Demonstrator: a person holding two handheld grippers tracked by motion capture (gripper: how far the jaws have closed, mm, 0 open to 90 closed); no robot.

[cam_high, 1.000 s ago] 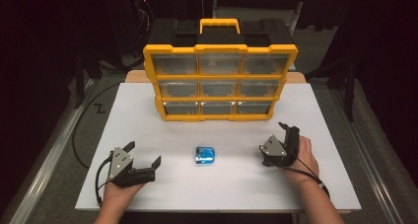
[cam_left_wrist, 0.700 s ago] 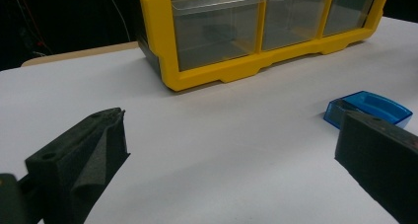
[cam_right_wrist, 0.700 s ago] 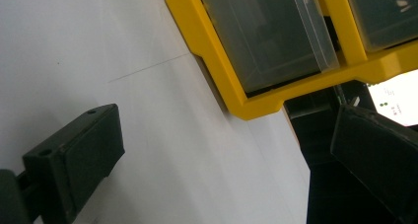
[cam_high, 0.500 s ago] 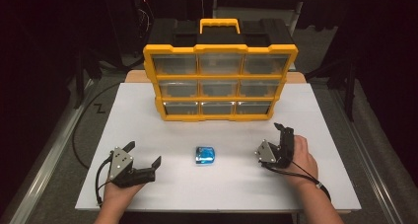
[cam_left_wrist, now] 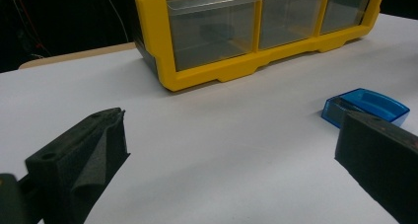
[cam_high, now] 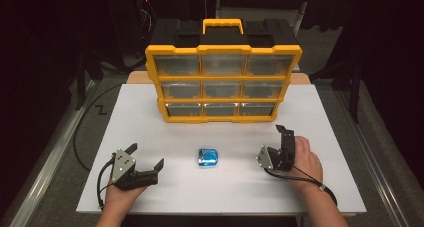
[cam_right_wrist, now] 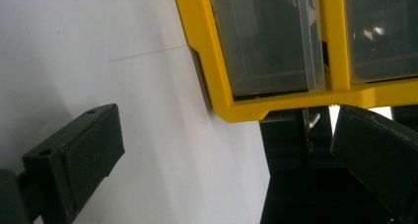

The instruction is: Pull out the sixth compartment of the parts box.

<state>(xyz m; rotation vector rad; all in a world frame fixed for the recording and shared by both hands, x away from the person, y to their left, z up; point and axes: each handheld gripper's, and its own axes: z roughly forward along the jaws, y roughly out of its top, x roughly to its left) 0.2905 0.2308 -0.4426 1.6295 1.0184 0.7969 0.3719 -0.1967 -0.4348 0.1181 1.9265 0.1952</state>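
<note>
A yellow organizer [cam_high: 222, 82] with clear drawers stands upright at the back middle of the white tabletop [cam_high: 320, 117]. In front of it lies a small blue translucent box [cam_high: 208, 157]. My left gripper [cam_high: 146, 155] rests at the front left, open, its jaws wide apart and empty. In the left gripper view the blue box [cam_left_wrist: 367, 105] lies just beyond the right jaw, and the organizer [cam_left_wrist: 246, 36] is farther off. My right gripper [cam_high: 278, 140] is at the front right, rolled on its side, open and empty. In the right gripper view the organizer's bottom corner [cam_right_wrist: 276, 51] appears tilted.
The organizer has a black top and a yellow carry handle [cam_high: 222, 24]. A black cable [cam_high: 80, 132] runs along the table's left edge. Dark floor and stands surround the table. Bare white surface lies between the grippers and the organizer.
My right gripper has shifted a little to the left and rolled further onto its side. The left gripper and the blue box have stayed put.
</note>
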